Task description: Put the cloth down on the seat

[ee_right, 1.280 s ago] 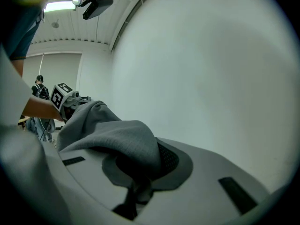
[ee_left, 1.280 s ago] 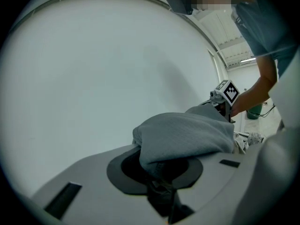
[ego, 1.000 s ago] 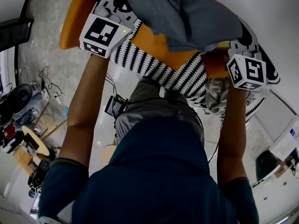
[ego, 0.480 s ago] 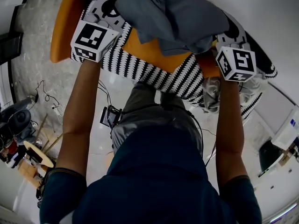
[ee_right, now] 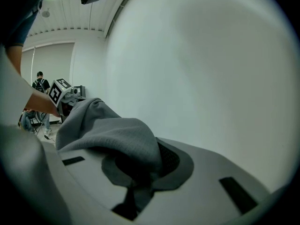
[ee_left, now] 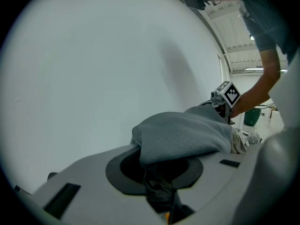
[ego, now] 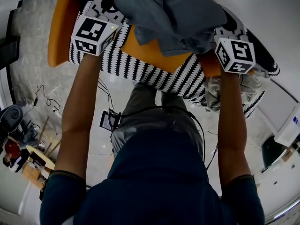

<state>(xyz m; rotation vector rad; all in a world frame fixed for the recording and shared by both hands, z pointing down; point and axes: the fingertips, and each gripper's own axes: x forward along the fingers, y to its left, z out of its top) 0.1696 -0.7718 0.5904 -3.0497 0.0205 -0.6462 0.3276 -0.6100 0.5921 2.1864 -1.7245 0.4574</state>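
A grey cloth (ego: 173, 15) hangs bunched between my two grippers above the orange seat (ego: 150, 50) with its black-and-white striped cover (ego: 154, 76). My left gripper (ee_left: 161, 196) is shut on one end of the cloth (ee_left: 183, 137), which drapes over its jaws. The jaws of my right gripper (ee_right: 136, 196) are opening, with the other end of the cloth (ee_right: 117, 135) still tucked down between them. In the head view the left marker cube (ego: 93, 34) sits at the seat's left and the right cube (ego: 234, 55) at its right. The cloth hides both sets of fingertips.
A second, pale cloth (ego: 215, 90) hangs off the seat's edge below my right gripper. Cables and a black device (ego: 110, 121) lie on the floor below, with clutter at far left (ego: 18, 139). A white wall rises behind the seat. A green bin (ee_left: 251, 116) stands far off.
Both grippers and the cloth have shifted a little farther over the seat, the right cube moving up in the view. The cloth stays between both pairs of jaws.
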